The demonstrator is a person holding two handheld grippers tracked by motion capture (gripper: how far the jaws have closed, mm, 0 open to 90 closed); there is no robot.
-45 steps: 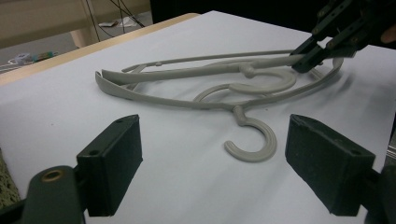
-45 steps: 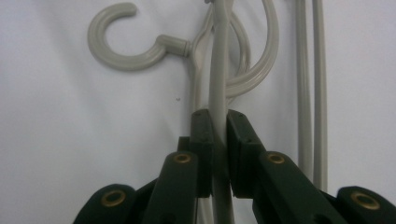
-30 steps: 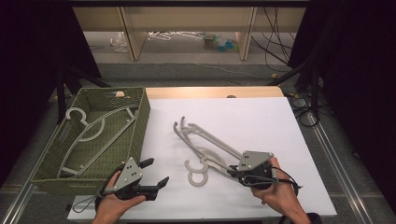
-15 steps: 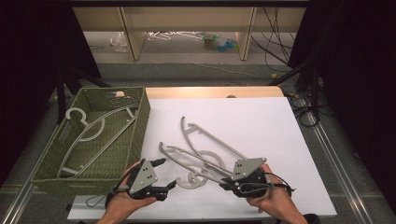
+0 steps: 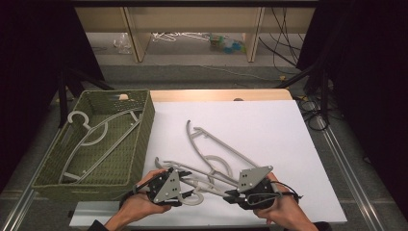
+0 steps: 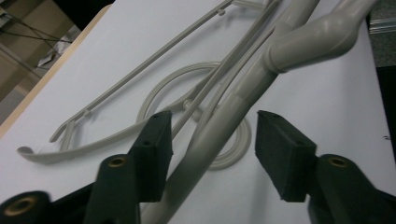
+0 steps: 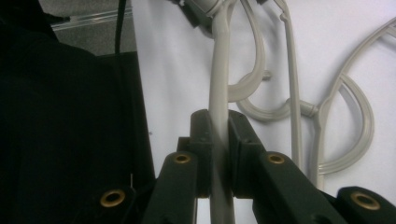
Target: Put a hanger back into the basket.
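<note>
Right gripper [image 7: 218, 126] clamped one arm of the hanger [image 5: 207, 180], whose length ran toward the basket [image 5: 144, 144]; left gripper [image 6: 212, 140], jaws just closing yet untouching, straddled its other arm beside the basket

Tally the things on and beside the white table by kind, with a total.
Hangers on the table: 2, one held, one lying flat
Hangers in the basket: 1
Green woven basket: 1
Total: 4
</note>
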